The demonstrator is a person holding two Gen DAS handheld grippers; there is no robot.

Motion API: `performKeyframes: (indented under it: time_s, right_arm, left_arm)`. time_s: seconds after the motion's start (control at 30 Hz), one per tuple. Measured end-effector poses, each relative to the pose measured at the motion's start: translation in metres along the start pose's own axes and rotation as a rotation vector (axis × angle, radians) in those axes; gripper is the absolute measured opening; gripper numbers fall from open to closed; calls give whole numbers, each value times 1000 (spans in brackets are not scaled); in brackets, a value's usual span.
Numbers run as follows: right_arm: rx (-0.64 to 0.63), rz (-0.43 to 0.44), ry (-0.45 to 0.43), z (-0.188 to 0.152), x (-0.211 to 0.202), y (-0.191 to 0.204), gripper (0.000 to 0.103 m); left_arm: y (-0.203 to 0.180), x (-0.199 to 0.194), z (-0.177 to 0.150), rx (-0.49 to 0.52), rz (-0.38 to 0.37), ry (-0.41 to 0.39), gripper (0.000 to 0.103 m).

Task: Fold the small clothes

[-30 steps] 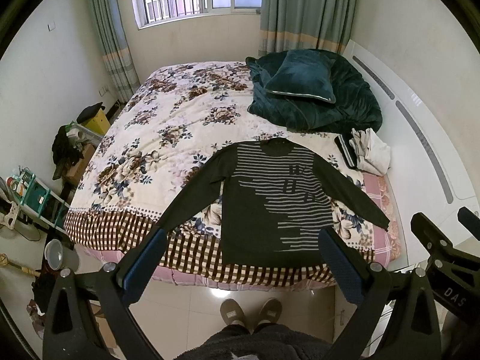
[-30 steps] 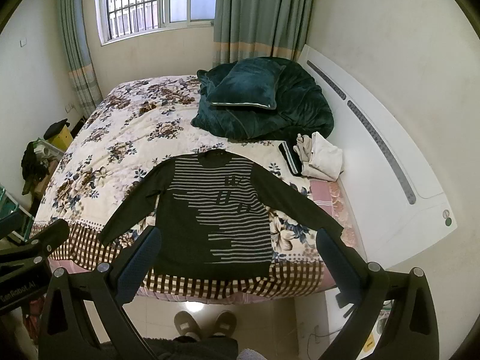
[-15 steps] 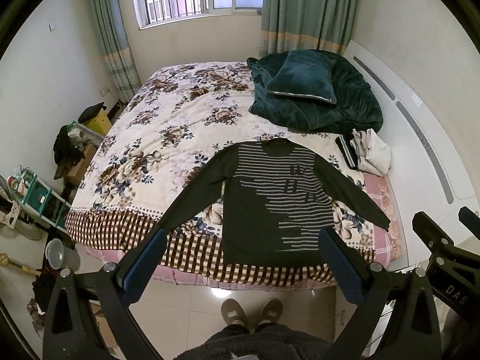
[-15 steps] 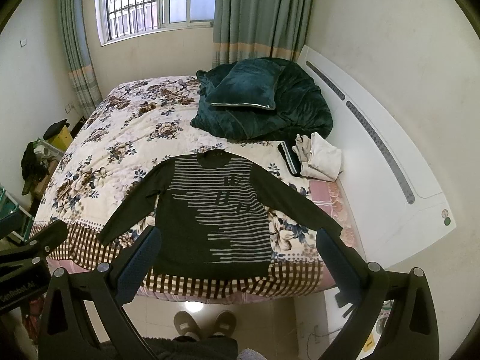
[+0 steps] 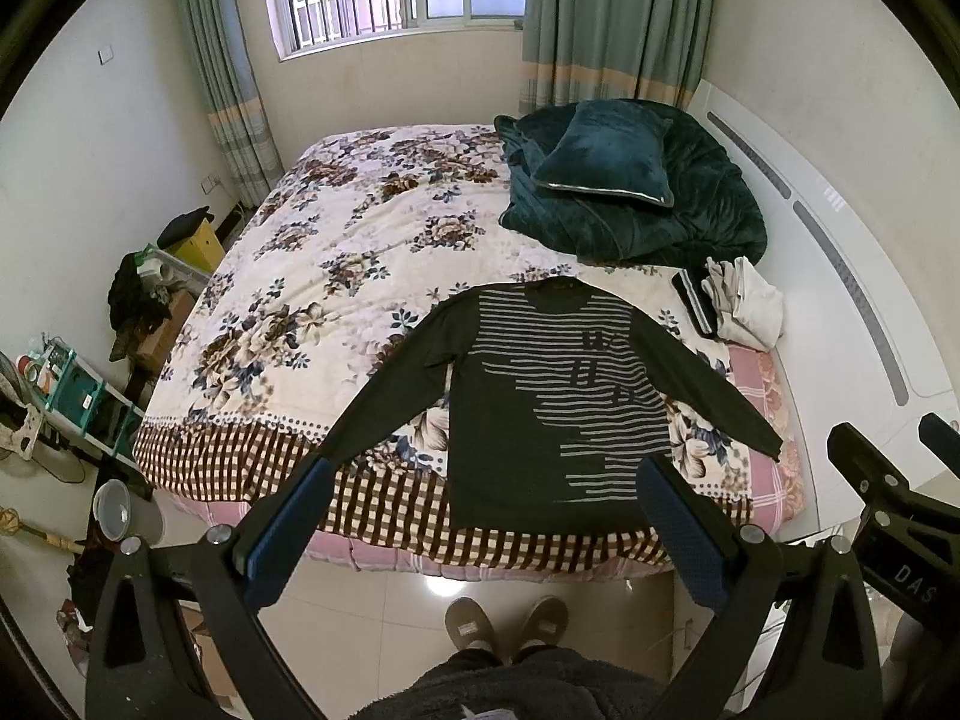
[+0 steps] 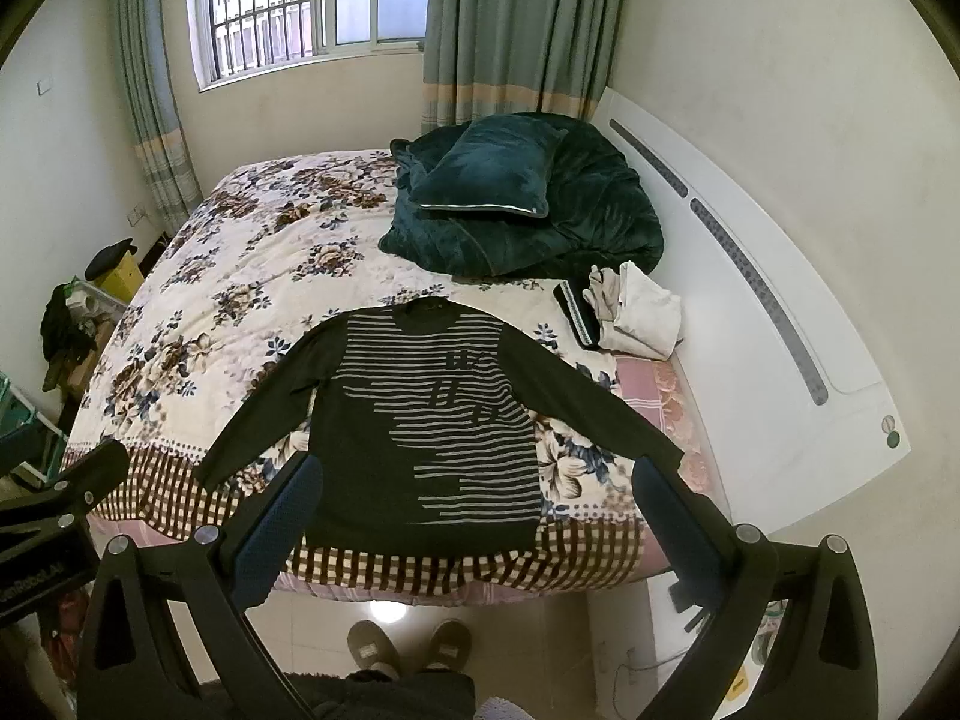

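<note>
A dark long-sleeved sweater with grey stripes (image 5: 540, 408) lies flat and face up on the flowered bedspread (image 5: 336, 276), sleeves spread, hem at the bed's near edge. It also shows in the right wrist view (image 6: 432, 420). My left gripper (image 5: 486, 528) is open and empty, held high above the floor in front of the hem. My right gripper (image 6: 474, 528) is open and empty too, at the same height beside it. Neither touches the sweater.
A dark green quilt with a pillow (image 5: 606, 168) is piled at the bed's far right. A white cloth bundle (image 5: 744, 300) lies by the white headboard (image 5: 852, 300). Shelves and clutter (image 5: 72, 384) stand on the left. Feet in slippers (image 5: 504, 624) stand on tiled floor.
</note>
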State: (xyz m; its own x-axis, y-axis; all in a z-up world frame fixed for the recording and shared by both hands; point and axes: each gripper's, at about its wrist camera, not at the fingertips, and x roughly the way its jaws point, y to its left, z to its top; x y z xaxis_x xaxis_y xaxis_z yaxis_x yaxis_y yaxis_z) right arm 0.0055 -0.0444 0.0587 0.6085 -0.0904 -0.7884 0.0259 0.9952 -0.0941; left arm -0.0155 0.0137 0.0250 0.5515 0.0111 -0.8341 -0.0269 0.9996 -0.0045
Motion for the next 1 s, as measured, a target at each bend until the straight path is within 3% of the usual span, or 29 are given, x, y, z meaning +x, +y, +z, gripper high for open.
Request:
performKeyframes:
  time_s: [0.27,0.43,0.57,0.73,1.0]
  right_arm:
    - [5,0,7,-2,2,0,103]
    - [48,11,35,-1,29,-5,103]
    - [180,-36,114,-4,93,-38,103]
    - [348,-119,196,-28,189,-106,103]
    - [663,-285,355,-105,389,-285,103]
  left_arm:
    - [3,0,0,6,-7,-4,103]
    - [1,35,16,23,12,-42,103]
    - [-11,93,28,74,54,-48,103]
    - [-43,196,36,124,102,56,103]
    - [-113,381,36,136,159,252,103]
